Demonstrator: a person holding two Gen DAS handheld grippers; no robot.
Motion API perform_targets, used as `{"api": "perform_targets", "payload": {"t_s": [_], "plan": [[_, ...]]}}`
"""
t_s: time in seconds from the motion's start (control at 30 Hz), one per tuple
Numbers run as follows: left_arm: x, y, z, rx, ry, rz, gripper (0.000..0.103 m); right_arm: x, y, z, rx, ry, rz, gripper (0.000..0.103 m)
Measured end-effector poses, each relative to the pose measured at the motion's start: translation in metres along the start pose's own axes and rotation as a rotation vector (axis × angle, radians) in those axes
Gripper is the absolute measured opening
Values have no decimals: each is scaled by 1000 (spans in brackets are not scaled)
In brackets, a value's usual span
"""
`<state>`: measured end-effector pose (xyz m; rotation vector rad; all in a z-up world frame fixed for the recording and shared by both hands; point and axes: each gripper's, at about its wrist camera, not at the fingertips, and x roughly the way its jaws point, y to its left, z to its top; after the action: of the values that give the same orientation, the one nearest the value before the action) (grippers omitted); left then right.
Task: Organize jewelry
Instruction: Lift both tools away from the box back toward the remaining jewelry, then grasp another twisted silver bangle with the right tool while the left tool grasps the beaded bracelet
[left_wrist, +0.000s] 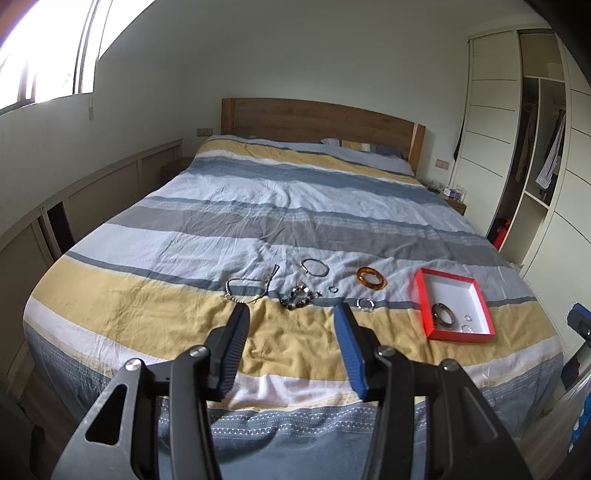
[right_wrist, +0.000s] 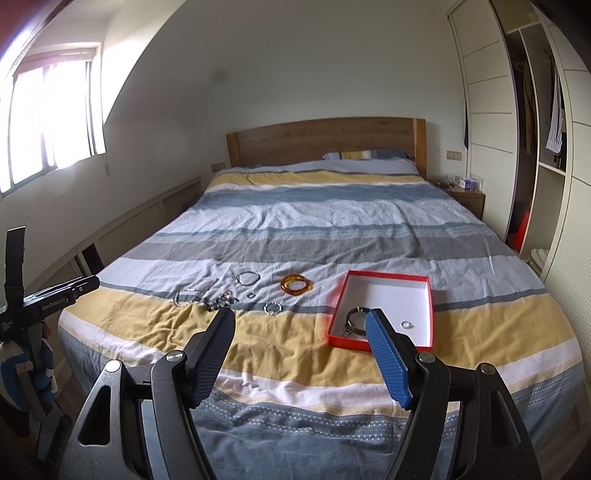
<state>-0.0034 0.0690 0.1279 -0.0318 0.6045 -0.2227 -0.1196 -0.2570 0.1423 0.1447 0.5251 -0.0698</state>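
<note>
Both grippers, left (left_wrist: 291, 308) and right (right_wrist: 299, 314), low in frame, released, grasping nothing. Mid-frame on striped bed (left_wrist: 258, 206): amber bangle (left_wrist: 372, 277), necklace (left_wrist: 247, 288), bracelets. Right of centre: red box (right_wrist: 334, 338) (dark bangle (right_wrist: 356, 320) and ring (right_wrist: 406, 324) inside).

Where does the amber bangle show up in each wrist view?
Left wrist: amber bangle lies right of center on the bedspread, left of the red box.
Right wrist: amber bangle lies at mid-frame, left of the red box.
Shared landmark: the red box.
</note>
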Motion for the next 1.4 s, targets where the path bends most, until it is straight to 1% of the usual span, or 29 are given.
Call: {"api": "perform_targets", "payload": {"t_s": [0.13, 0.27, 0.37, 0.63, 0.77, 0.87, 1.03, 1.13, 1.3, 1.4], "plan": [[21, 5, -7, 3, 20, 10, 45, 17, 2, -2, -2, 29, -3, 72], [42, 9, -16, 13, 38, -15, 45, 40, 8, -4, -19, 59, 2, 72], [62, 9, -22, 33, 59, -28, 46, 65, 14, -6, -29, 93, 18, 72], [142, 5, -38, 47, 178, -74, 46, 156, 30, -20, -70, 242, 67, 72], [172, 2, -36, 53, 196, -93, 46, 193, 33, -25, -69, 287, 90, 72], [204, -3, -30, 63, 214, -109, 46, 228, 39, -27, -81, 320, 106, 72], [254, -6, -19, 92, 239, -127, 46, 280, 46, -29, -98, 360, 129, 72], [288, -8, -14, 118, 256, -122, 46, 312, 50, -30, -100, 379, 145, 72], [336, -7, -18, 150, 293, -102, 46, 361, 54, -33, -100, 406, 152, 72], [355, -4, -22, 153, 309, -94, 46, 385, 55, -36, -98, 421, 156, 72]]}}
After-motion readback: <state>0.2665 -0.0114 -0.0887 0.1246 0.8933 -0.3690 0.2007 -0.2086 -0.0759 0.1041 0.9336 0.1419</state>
